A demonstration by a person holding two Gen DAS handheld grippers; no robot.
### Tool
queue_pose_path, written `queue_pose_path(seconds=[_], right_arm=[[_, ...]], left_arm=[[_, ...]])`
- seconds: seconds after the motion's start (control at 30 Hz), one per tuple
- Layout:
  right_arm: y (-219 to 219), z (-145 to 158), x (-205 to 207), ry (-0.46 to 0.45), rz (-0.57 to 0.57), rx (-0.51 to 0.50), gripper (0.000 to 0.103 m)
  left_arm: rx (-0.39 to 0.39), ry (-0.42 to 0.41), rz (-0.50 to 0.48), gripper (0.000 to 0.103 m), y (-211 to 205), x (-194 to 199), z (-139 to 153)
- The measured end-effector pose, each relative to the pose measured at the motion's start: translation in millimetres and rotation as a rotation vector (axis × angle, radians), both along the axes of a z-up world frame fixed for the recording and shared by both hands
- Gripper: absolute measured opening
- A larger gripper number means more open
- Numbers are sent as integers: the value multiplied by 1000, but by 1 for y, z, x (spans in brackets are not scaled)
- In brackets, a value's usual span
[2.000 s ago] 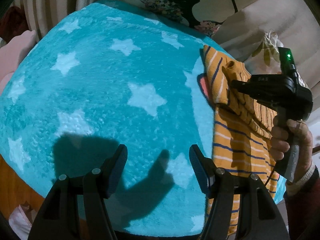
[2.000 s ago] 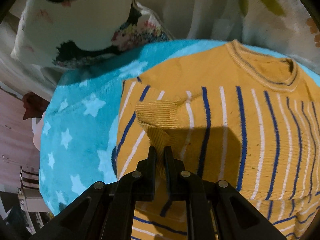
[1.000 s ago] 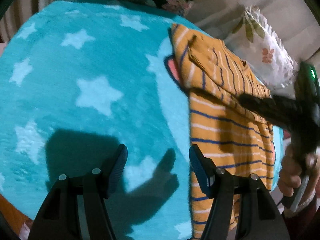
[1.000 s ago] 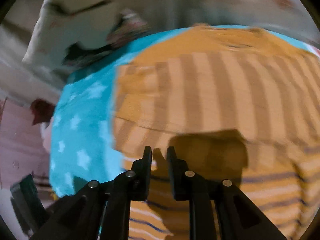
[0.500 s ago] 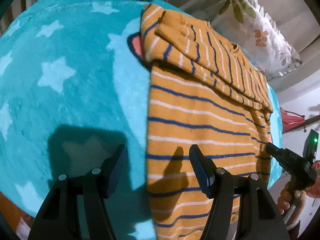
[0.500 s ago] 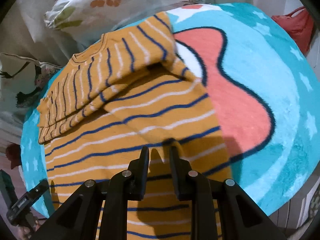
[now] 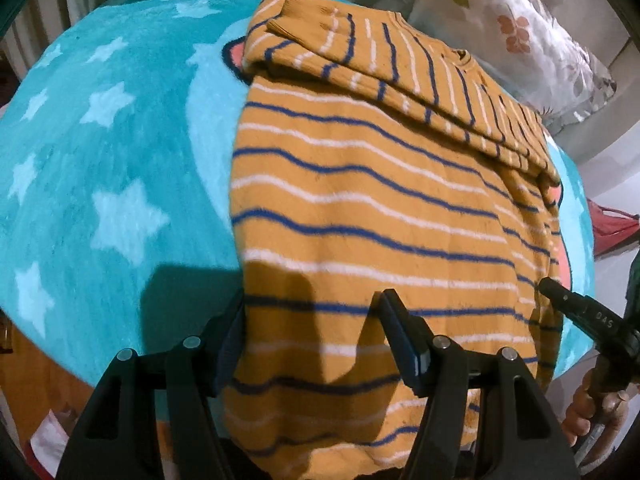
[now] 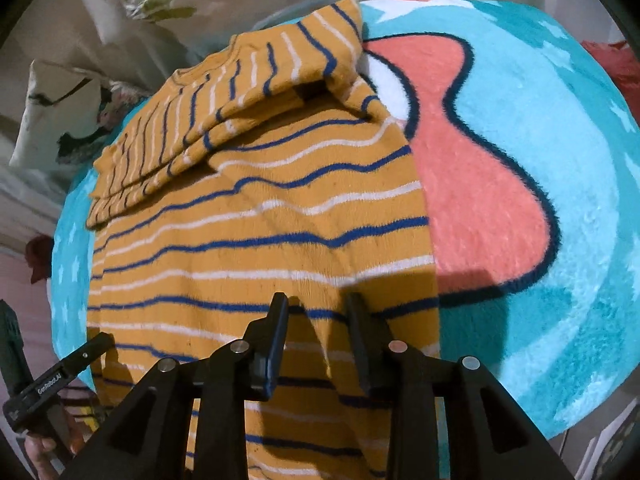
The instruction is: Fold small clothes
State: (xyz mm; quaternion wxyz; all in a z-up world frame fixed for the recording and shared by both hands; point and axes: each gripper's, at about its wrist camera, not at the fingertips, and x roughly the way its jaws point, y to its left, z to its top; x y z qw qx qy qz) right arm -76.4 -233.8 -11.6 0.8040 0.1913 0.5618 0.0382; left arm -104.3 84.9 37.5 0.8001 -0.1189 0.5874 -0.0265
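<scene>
- Left gripper (image 7: 314, 332): black fingers spread wide apart, nothing between them, sitting over the near left corner of the sweater's hem area. Its left finger is right about at the sweater's left edge.
- Right gripper (image 8: 318, 330): fingers parted with a clear gap, not gripping anything, over the near right part of the sweater, just inside its right edge. It also pokes into the left wrist view at the far right, with a hand (image 7: 592, 412) wrapped round its handle.
- The mustard-yellow knit sweater with blue and white stripes (image 7: 380, 216) lies flat on the blanket. Both sleeves are folded in across the chest, forming a band along the top, and the collar sits at the far end.
- Under it is a fluffy turquoise blanket with pale stars (image 7: 100, 152); the right wrist view shows a big coral shape outlined in dark blue (image 8: 472, 184) right beside the sweater.
- Beyond the blanket: a white pillow with leaf print (image 7: 520, 28).
</scene>
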Motion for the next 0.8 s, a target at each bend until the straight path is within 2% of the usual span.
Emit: queue_pose_path(seconds=[0.33,0.57,0.8], right_arm=[[-4,-2,-16,-31,40,21,35],[-1,-1,-28,-66,53,-3,36],[6,0,-35,-85,89,-27,50]], left_arm=[[48,-7,26,65,-12,-28,1],[54,-4,48,66,-12,-42,1],[52,-9,61,66,-12,-57,3]])
